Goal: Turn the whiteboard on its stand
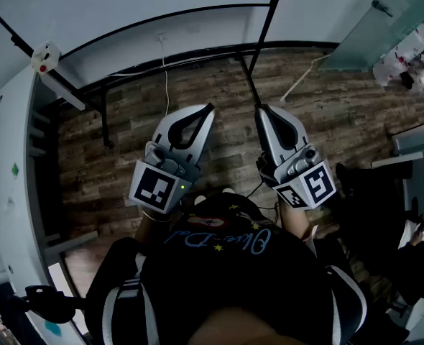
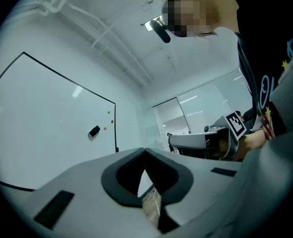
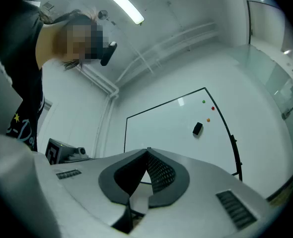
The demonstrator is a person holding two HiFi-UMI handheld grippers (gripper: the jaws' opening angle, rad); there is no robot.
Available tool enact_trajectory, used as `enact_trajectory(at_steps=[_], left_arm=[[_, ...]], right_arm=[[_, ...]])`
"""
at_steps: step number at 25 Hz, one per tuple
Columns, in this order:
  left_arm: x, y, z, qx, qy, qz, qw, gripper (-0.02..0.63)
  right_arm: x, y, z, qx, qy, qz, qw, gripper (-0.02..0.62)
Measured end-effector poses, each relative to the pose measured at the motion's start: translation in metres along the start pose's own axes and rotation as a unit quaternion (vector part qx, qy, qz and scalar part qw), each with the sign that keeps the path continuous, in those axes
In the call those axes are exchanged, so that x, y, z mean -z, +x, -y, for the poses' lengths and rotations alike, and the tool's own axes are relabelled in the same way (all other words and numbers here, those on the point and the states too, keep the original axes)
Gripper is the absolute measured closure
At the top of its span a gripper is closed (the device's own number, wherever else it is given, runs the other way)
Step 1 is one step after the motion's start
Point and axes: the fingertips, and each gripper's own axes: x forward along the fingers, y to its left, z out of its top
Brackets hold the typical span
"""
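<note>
Two grippers, left gripper (image 1: 210, 108) and right gripper (image 1: 259, 110), jaws pressed together on nothing, white black-framed whiteboard (image 3: 171, 118) upright at twelve o'clock ahead, black eraser (image 3: 197, 128) and three coloured magnets (image 3: 212, 108) near its two o'clock corner.

Head camera looks steeply down onto the wood floor (image 1: 327, 113); both gripper views angle upward, sharing the distant whiteboard (image 2: 47, 125), nine o'clock left, three o'clock right.

Office: whiteboard (image 3: 161, 133), glass partitions (image 2: 206, 108), ceiling strip light (image 3: 120, 4)
</note>
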Motion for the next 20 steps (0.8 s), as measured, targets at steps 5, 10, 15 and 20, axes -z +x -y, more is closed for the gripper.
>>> enact_trajectory(at_steps=[5, 10, 15, 20], left_arm=[[0.003, -0.004, -0.001, 0.007, -0.006, -0.002, 1.0, 0.62], [0.006, -0.013, -0.002, 0.027, -0.008, -0.003, 0.9996, 0.62], [0.008, -0.022, -0.003, 0.037, -0.02, -0.002, 0.9991, 0.62], [0.004, -0.033, -0.007, 0.036, -0.007, 0.011, 0.9993, 0.62]], right_arm=[[0.002, 0.004, -0.006, -0.001, 0.0, 0.001, 1.0, 0.576], [0.005, 0.009, -0.02, -0.004, 0.006, 0.008, 1.0, 0.575], [0.006, 0.008, -0.025, 0.004, 0.014, 0.011, 1.0, 0.575], [0.01, 0.011, -0.039, -0.016, 0.014, 0.007, 1.0, 0.575]])
